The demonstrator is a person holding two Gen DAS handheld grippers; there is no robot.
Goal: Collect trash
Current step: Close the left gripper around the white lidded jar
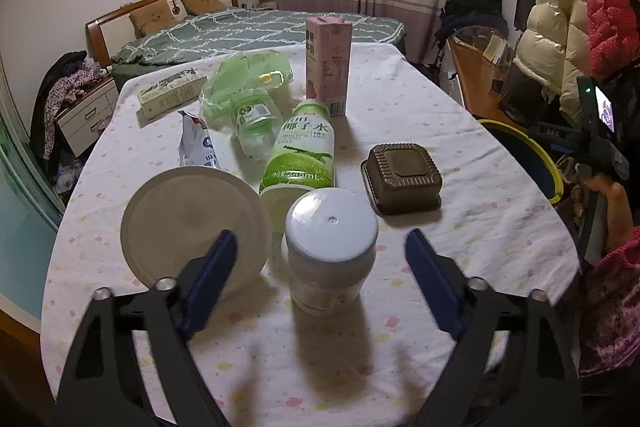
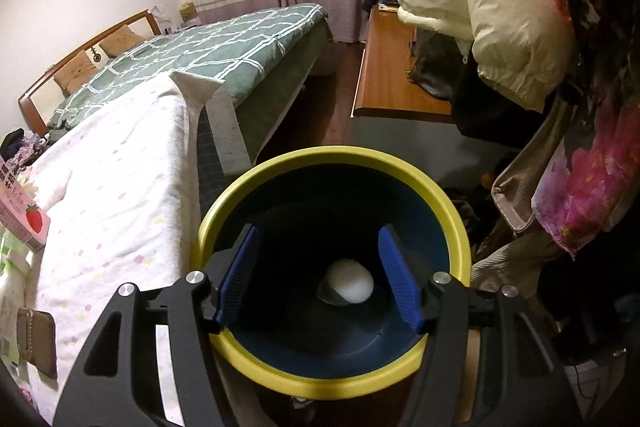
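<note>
A white-capped jar (image 1: pixel 331 251) stands upright on the surface (image 1: pixel 480 227), directly ahead of the left claw (image 1: pixel 320 281) and centred between its blue fingers (image 1: pixel 212 279), which are spread wide and touch nothing. Just left of the jar a white disc (image 1: pixel 188 223) stands on edge, partly covered by the left finger. Behind the jar lies a green bottle (image 1: pixel 300 155) on its side, with a clear bottle (image 1: pixel 256 123), a green bag (image 1: pixel 248 79), a torn wrapper (image 1: pixel 198 143) and a flat box (image 1: pixel 172 93) beyond it; a pink carton (image 1: pixel 328 61) stands upright further back. A brown tray (image 1: pixel 402 177) sits inverted to the right, apart from the rest. The bin (image 2: pixel 332 375), yellow-rimmed and dark inside, stands beside the surface edge; the right claw (image 2: pixel 320 279) hangs above its mouth, fingers parted and empty. A white rounded item (image 2: pixel 350 285) rests on the bin floor; its identity cannot be determined. The bin's near rim is hidden behind the claw frame.
</note>
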